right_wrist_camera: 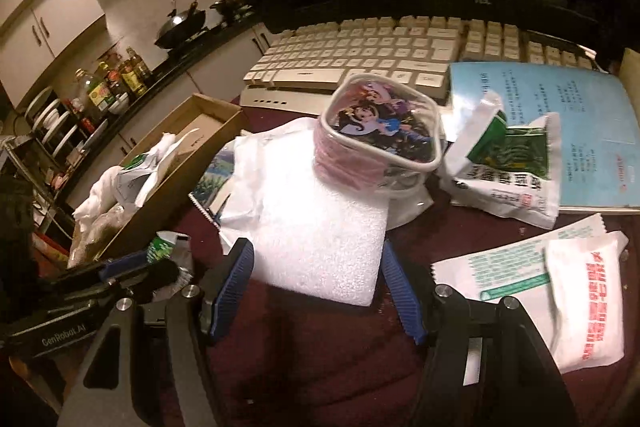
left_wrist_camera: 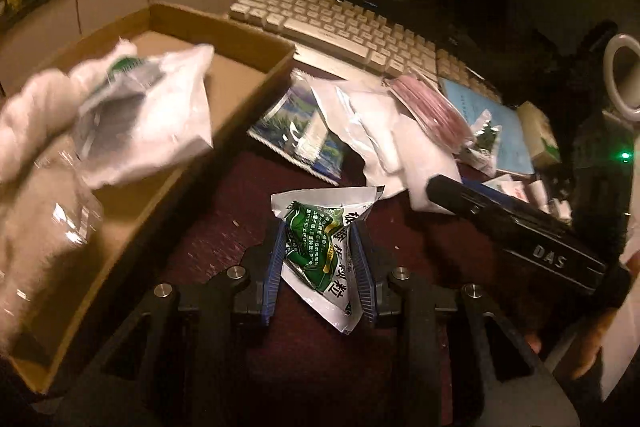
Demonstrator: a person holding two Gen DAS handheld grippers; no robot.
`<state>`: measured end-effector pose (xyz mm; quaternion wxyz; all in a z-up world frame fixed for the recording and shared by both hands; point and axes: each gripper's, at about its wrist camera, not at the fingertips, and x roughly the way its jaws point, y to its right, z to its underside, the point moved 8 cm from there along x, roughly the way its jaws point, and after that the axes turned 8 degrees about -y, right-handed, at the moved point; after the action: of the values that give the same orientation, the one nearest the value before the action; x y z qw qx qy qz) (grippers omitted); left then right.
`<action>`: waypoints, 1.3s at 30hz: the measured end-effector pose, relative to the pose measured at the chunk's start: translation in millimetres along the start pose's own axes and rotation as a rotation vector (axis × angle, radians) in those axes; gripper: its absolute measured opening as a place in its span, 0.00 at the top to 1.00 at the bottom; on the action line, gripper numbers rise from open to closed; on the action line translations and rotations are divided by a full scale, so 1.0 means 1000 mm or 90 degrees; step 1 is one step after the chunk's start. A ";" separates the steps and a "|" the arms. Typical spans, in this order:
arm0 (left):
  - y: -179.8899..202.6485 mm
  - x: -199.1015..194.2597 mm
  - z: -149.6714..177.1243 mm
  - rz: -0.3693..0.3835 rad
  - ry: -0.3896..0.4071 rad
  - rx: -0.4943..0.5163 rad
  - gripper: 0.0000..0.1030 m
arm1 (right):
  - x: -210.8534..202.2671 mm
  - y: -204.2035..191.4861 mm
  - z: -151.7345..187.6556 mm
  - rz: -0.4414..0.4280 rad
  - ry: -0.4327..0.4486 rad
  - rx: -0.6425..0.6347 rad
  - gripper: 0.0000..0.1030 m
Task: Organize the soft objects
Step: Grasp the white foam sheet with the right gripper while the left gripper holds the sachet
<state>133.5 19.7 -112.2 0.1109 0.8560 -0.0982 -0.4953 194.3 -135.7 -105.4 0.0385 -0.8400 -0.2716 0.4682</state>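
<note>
A crumpled green-and-white packet [left_wrist_camera: 316, 251] lies on the dark red table between the blue pads of my left gripper [left_wrist_camera: 320, 227], which press its two sides. In the right wrist view a white foam pad [right_wrist_camera: 320, 235] lies flat between the pads of my right gripper [right_wrist_camera: 316, 247]; they stand wide beside its edges with no clear squeeze. A clear cartoon pouch [right_wrist_camera: 380, 131] with pink contents rests on the foam's far end. The cardboard box [left_wrist_camera: 224, 23] at the left holds white soft items and a clear bag [left_wrist_camera: 144, 115].
A white keyboard [right_wrist_camera: 360, 51] and a dark monitor stand behind. A blue booklet [right_wrist_camera: 560, 115], another green-and-white packet [right_wrist_camera: 508, 163] and a red-lettered white packet [right_wrist_camera: 588, 307] lie to the right. A landscape-cover notebook [left_wrist_camera: 288, 123] sits beside the box.
</note>
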 end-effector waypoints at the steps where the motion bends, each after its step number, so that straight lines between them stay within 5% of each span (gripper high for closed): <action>1: 0.000 0.000 0.001 -0.002 0.008 0.003 0.69 | 0.001 0.001 0.000 -0.004 -0.002 0.006 0.35; 5: 0.001 -0.001 0.003 0.005 0.021 0.003 0.69 | -0.001 0.005 0.001 -0.006 -0.009 0.010 0.38; 7: 0.001 -0.002 0.004 0.006 0.021 0.000 0.69 | 0.000 0.001 0.004 0.001 -0.014 -0.003 0.57; 15: -0.002 -0.006 0.007 0.022 0.016 -0.020 0.69 | -0.007 -0.004 0.002 -0.019 -0.010 -0.016 0.81; 24: -0.008 -0.027 0.007 0.046 0.037 -0.046 0.69 | -0.029 -0.028 -0.002 -0.135 0.035 -0.037 0.85; 39: -0.024 -0.062 0.003 0.047 0.066 -0.078 0.69 | -0.022 -0.051 0.002 -0.151 0.030 -0.069 0.85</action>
<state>102.0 59.7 -68.9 0.1864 0.8680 -0.0929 -0.4507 162.6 -103.3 -73.4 0.0542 -0.8139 -0.3928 0.4248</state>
